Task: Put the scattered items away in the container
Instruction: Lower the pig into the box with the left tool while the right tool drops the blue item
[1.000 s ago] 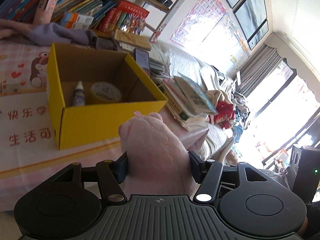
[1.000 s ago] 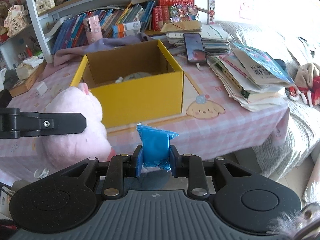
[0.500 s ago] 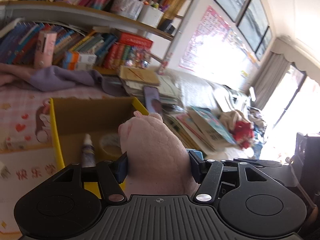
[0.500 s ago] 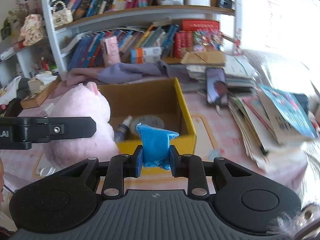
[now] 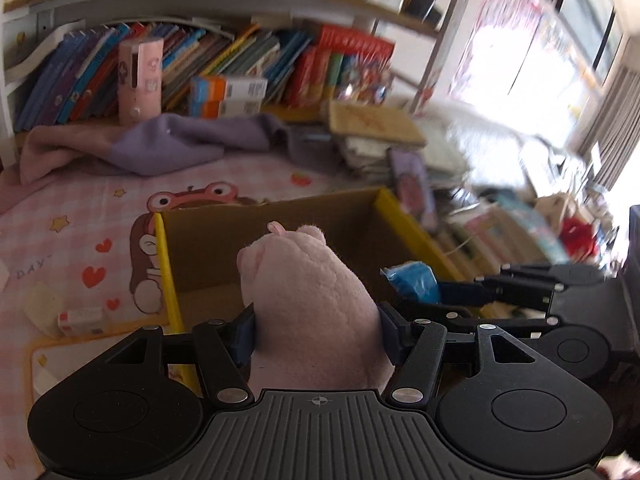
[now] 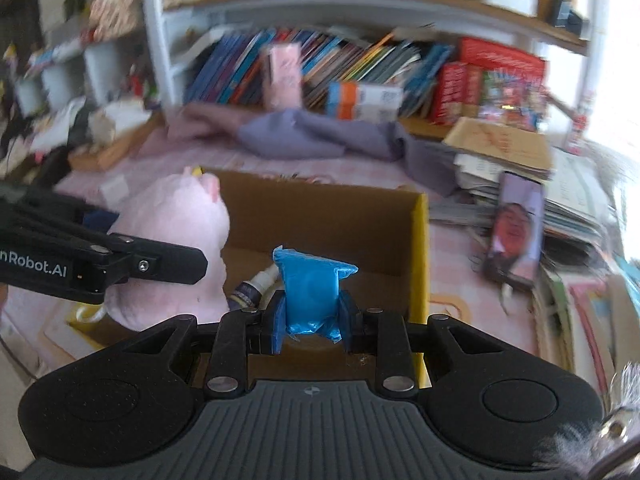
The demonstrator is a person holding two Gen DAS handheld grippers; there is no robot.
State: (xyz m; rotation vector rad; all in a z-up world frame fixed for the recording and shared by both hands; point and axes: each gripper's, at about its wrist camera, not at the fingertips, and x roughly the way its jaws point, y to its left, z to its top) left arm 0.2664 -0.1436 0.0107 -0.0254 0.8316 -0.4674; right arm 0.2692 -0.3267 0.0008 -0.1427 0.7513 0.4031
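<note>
Left gripper [image 5: 318,330] is clamped around a pink plush toy [image 5: 308,304], its pads pressing into the soft body from both sides, with the toy's head end pointing forward and away from the hand. Right gripper [image 6: 312,316] is squeezed tight on a small crumpled blue packet [image 6: 310,292], which stands upright between the jaws. Both loads hang over the open yellow cardboard box [image 6: 420,264], the container for this tidy-up, which sits on a table covered by a pink checked cloth [image 5: 84,216]. Seen from the right wrist, the plush toy is at the box's left side, partly over its left wall, while the blue packet is over the middle of the box, above its brown floor. A small dropper bottle [image 6: 256,286] already lies inside the box, just left of the packet. Beyond the box's far wall lie a purple garment [image 6: 320,136] and crowded bookshelves; to the box's right, a phone [image 6: 516,232] rests on a stack of books. The view is blurred by motion. Judging from this layout, the packet is the better placed of the two for release, since it hangs squarely over the opening; the bulkier toy looks to need carrying further toward the box's centre so it clears the left wall.
</note>
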